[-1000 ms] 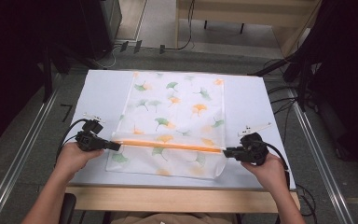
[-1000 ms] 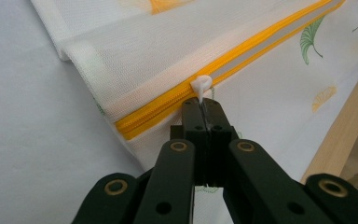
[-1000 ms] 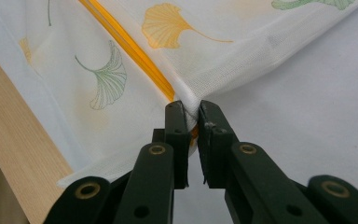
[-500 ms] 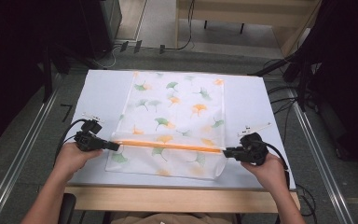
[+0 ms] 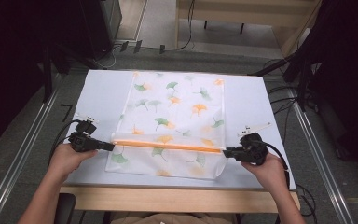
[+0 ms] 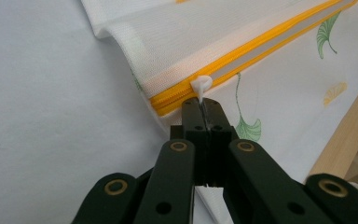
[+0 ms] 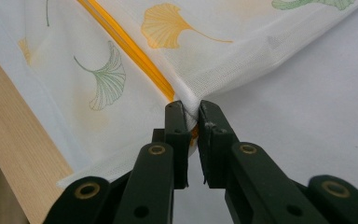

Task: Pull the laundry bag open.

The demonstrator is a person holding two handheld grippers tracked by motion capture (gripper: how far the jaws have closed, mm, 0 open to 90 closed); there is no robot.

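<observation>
Nothing has shifted since the earlier frames: left tool (image 6: 201,108) stays clamped on the white zipper pull (image 6: 201,85) while right tool (image 7: 191,119) pinches the mesh bag (image 5: 177,116)'s far zipper end, anchoring it taut on the desk (image 5: 98,93) for zipping.

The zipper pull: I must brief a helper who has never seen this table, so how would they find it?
On the white table lies a mesh bag printed with green and orange ginkgo leaves. An orange zipper crosses it near the person's edge. At its left end, pinched in the left gripper, is the zipper pull: a small white tab, the only white piece on that orange line.
</observation>
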